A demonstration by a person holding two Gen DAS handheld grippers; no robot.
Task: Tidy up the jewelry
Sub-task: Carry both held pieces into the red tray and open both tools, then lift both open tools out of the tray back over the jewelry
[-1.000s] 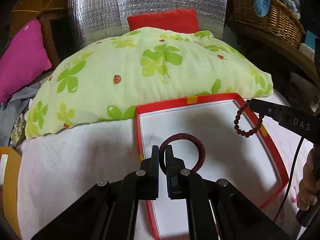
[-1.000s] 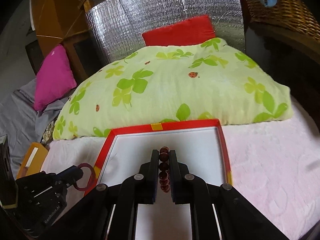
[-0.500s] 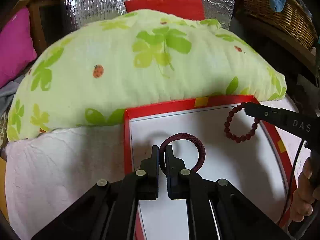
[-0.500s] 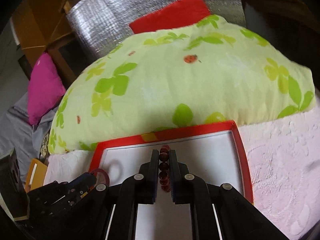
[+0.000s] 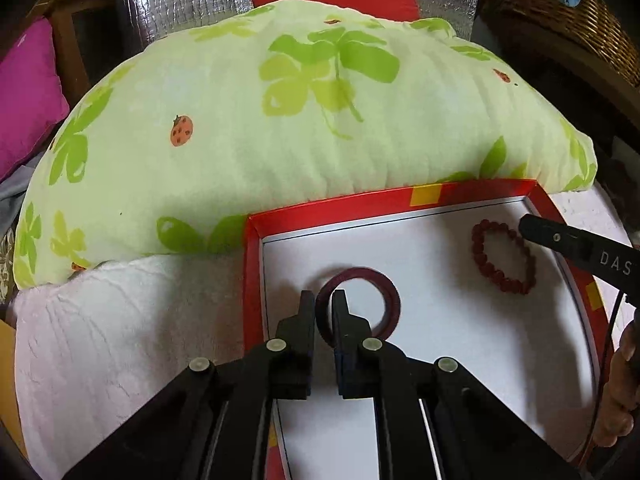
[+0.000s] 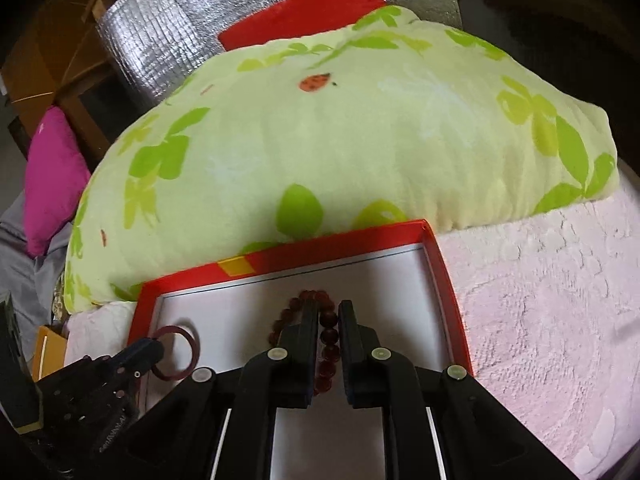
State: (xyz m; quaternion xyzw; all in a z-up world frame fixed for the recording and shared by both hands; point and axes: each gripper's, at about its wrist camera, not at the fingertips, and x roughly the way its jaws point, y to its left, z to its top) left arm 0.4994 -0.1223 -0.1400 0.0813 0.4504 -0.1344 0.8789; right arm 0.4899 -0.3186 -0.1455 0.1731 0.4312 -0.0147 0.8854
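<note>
Snagging is my main worry: both pieces are low over the white floor of the red tray [image 5: 340,210], so if I pull either gripper back before its fingers have spread enough, it drags along instead of staying put. Left gripper [image 5: 323,312] reaches in over the near-left part, slightly parted but straddling the dark red bangle [image 5: 386,288]. Right gripper [image 6: 329,326] comes in from the right, loosely around the bead bracelet [image 5: 502,256], barely pinching.

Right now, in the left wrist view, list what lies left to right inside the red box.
Red box's left wall → dark red ring in the left tool → beaded bracelet → right tool's tip.
</note>
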